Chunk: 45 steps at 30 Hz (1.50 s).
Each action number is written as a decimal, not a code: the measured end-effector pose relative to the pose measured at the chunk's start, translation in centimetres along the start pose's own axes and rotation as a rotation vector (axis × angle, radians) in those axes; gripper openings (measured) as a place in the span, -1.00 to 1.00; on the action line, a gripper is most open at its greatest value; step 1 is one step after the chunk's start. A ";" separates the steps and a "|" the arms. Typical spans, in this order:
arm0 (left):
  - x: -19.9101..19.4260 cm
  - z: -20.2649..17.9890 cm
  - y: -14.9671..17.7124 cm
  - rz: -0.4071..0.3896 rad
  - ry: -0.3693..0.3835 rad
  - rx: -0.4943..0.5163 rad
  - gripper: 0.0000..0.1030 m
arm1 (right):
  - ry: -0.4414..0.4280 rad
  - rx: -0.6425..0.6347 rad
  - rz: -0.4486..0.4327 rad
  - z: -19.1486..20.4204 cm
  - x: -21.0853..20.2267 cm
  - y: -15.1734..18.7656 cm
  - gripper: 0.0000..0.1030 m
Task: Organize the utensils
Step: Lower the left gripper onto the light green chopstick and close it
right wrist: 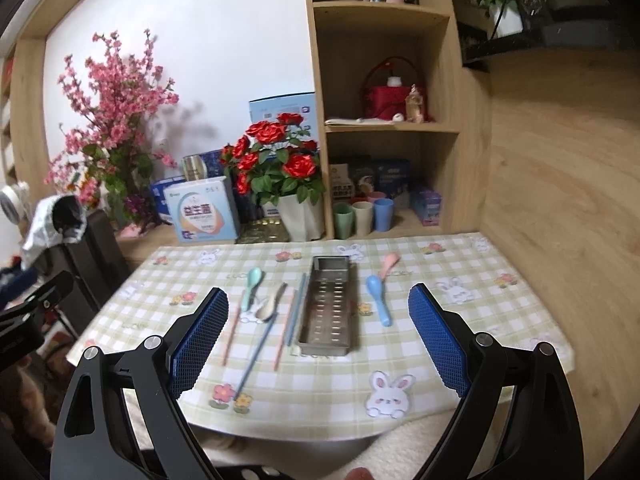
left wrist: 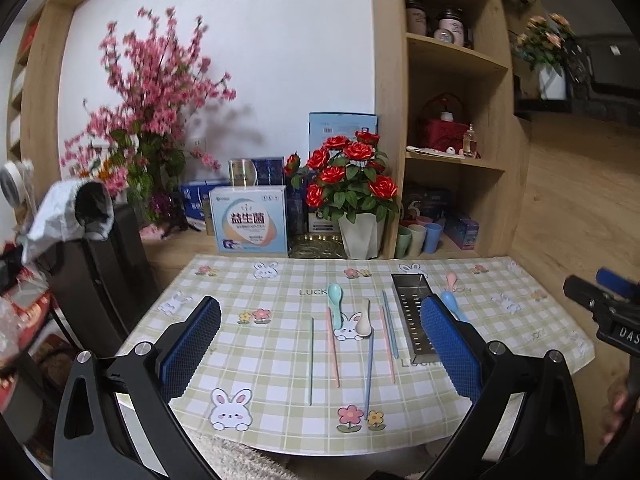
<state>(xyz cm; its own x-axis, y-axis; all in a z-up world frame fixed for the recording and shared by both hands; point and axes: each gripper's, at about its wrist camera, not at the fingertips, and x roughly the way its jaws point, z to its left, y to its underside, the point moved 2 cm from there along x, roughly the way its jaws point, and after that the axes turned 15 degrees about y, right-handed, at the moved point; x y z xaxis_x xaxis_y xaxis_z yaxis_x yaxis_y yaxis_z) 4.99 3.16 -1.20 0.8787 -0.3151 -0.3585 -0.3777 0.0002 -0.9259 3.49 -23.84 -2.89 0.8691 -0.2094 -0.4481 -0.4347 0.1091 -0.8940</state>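
Steel drainer tray (right wrist: 328, 308) mid-frame on checked worktop (right wrist: 460, 264), long axis running near to far, chopsticks (right wrist: 294, 312) parallel at its left, left tongs (left wrist: 320, 344) and right tongs (right wrist: 316, 340) both spread wide, empty.

Both wrist cameras are looking forward and slightly down from above the table's (left wrist: 280, 432) near edge, facing the wall and shelves (right wrist: 384, 128). The left view is sitting further left, the right one perhaps a little nearer. Both are sharing the table, the tray (right wrist: 328, 308) and the roses (left wrist: 352, 176).
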 end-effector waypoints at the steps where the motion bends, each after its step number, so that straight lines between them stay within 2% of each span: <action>1: 0.5 0.7 -0.2 0.002 0.002 -0.021 0.90 | -0.016 0.007 0.011 -0.1 0.7 -0.2 0.72; 4: 3.0 3.0 -0.6 0.030 0.000 -0.042 0.90 | -0.057 0.019 0.028 -0.1 3.8 -0.6 0.72; 7: 5.5 4.6 -0.6 0.081 0.015 -0.018 0.90 | -0.044 0.018 0.030 0.4 7.2 -0.6 0.72; 12: 10.0 7.9 1.0 0.163 0.067 -0.037 0.88 | -0.044 0.027 0.106 1.3 13.1 0.1 0.72; 18: 14.7 10.5 3.6 0.267 0.051 -0.063 0.83 | 0.003 0.002 0.236 2.6 19.2 1.7 0.72; 24: 18.9 11.8 6.1 0.350 0.057 -0.098 0.71 | -0.020 0.016 0.303 2.5 22.6 4.2 0.72; 31: 24.8 12.5 9.0 0.468 0.137 -0.150 0.67 | -0.014 0.003 0.340 2.6 24.6 5.8 0.71; 34: 27.1 12.5 10.2 0.519 0.154 -0.139 0.46 | 0.005 -0.004 0.355 2.5 25.7 6.2 0.71; 36: 28.8 12.5 11.3 0.563 0.154 -0.137 0.15 | 0.021 -0.002 0.365 2.4 26.5 6.3 0.71; 39: 31.2 12.7 12.9 0.629 0.153 -0.145 -0.07 | 0.024 -0.001 0.371 2.4 27.5 6.4 0.71; 45: 34.0 13.1 14.1 0.679 0.103 -0.156 -0.19 | 0.008 0.005 0.382 2.4 28.9 6.5 0.71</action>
<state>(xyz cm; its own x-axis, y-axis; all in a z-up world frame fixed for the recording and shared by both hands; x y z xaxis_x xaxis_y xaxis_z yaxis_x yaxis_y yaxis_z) 33.41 4.90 -28.07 0.4048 -0.3818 -0.8309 -0.8771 0.0949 -0.4709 26.37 -26.85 -21.70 0.6428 -0.1604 -0.7491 -0.7258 0.1853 -0.6625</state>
